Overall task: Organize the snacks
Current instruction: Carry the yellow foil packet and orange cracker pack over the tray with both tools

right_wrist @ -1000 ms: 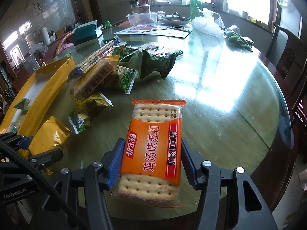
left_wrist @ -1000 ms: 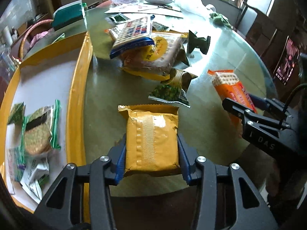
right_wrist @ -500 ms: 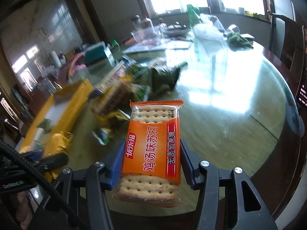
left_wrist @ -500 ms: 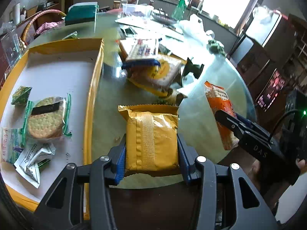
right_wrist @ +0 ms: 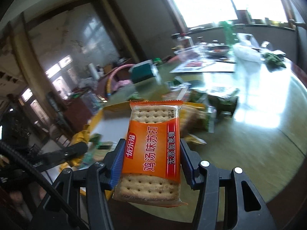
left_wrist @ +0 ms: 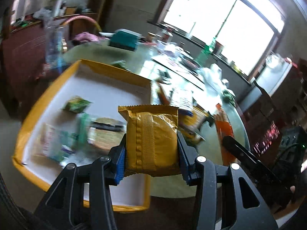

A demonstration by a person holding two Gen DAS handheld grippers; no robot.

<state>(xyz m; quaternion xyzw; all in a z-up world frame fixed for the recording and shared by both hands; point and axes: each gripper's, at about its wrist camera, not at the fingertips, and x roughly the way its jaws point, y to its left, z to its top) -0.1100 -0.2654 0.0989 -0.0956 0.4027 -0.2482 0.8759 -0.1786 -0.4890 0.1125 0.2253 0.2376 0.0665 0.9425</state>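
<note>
Between the blue pads of the left gripper (left_wrist: 151, 153) sat a gold foil packet (left_wrist: 152, 140), seam side up, pinched tight on both sides and lifted clear of everything. Behind it was the yellow tray (left_wrist: 48, 94) with the white floor, and the packet hung over the tray's near right corner. Inside the tray were a small green packet (left_wrist: 76, 105) toward the far side and a round cracker pack (left_wrist: 107, 132) nearer, plus a few more wrappers at the near left, too smeared to name. Right of the tray, a loose snack pile (left_wrist: 184, 103) lay on the green table (left_wrist: 236, 118).

Same deal on the other side: the right gripper (right_wrist: 150, 164) was clamped on an orange soda cracker pack (right_wrist: 151, 149), held upright off the table. From that camera the tray (right_wrist: 115, 117) was behind and left of the pack, with the left gripper (right_wrist: 63, 155) and its gold packet (right_wrist: 81, 136) over the tray's left part.
</note>
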